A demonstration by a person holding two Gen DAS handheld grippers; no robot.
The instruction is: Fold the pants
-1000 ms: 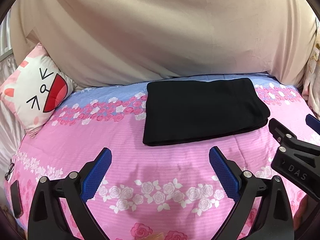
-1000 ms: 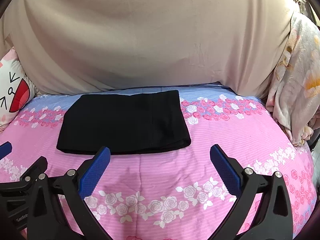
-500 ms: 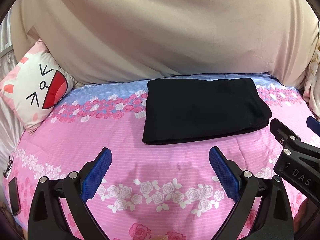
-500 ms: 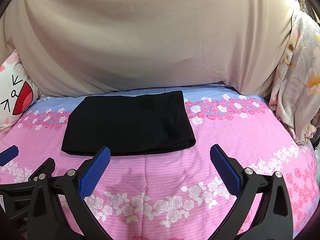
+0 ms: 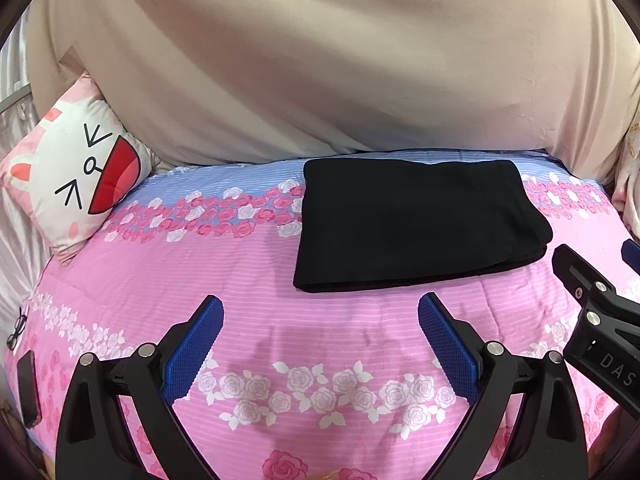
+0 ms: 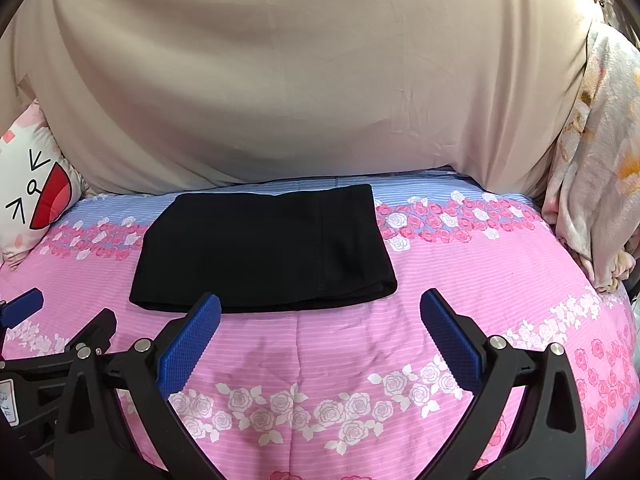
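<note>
The black pants [image 5: 416, 220] lie folded into a flat rectangle on the pink floral bedspread [image 5: 280, 320], toward the far side near the beige cloth. They also show in the right wrist view as the pants [image 6: 264, 248]. My left gripper [image 5: 320, 308] hangs open above the bedspread, short of the pants' near edge, holding nothing. My right gripper [image 6: 320, 304] is open too, just short of the pants' near right corner, empty. Each gripper's black body shows at the edge of the other's view.
A white and pink cartoon cushion [image 5: 76, 176] leans at the far left. Beige cloth [image 5: 320, 60] covers the back. A floral blanket [image 6: 600, 160] hangs at the right. Glasses [image 5: 16, 330] and a dark phone [image 5: 28, 388] lie near the bed's left edge.
Both grippers have drawn back slightly from the pants, so the folded pants sit a little farther off in both views. The pants have not moved on the bed.
</note>
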